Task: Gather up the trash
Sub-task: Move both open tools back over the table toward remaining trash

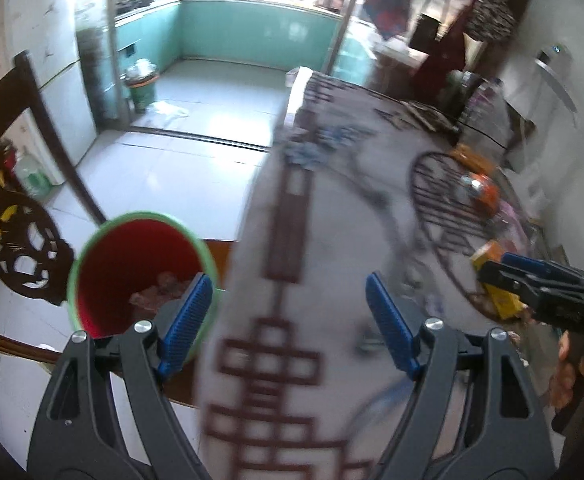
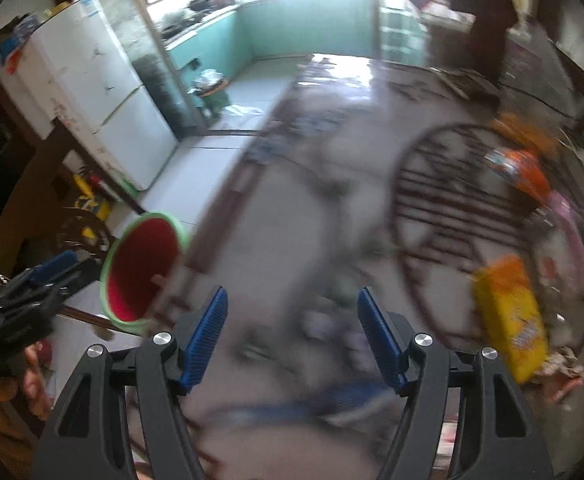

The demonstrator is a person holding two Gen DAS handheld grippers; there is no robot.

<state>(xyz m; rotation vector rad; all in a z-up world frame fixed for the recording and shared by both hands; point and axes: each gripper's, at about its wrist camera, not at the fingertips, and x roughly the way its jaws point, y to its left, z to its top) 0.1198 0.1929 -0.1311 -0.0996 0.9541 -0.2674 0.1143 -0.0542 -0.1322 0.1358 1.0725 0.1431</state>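
My left gripper (image 1: 288, 284) is open above the patterned tablecloth (image 1: 323, 200), with nothing between its blue pads. Just left of it, beside the table edge, stands a red bin with a green rim (image 1: 132, 264) holding some crumpled scraps. My right gripper (image 2: 293, 294) is also open and empty over the cloth; it shows at the right edge of the left wrist view (image 1: 499, 264). A yellow packet (image 2: 507, 316) lies to its right, with an orange packet (image 2: 523, 168) farther back. The bin (image 2: 144, 264) and left gripper (image 2: 64, 264) appear at the left. Both views are motion-blurred.
A round dark wire mat (image 2: 451, 200) lies on the table among pink wrappers and scraps. A carved dark chair (image 1: 20, 220) stands left of the bin. A white fridge (image 2: 92, 80) and a second green bin (image 1: 144, 92) stand by the kitchen doorway.
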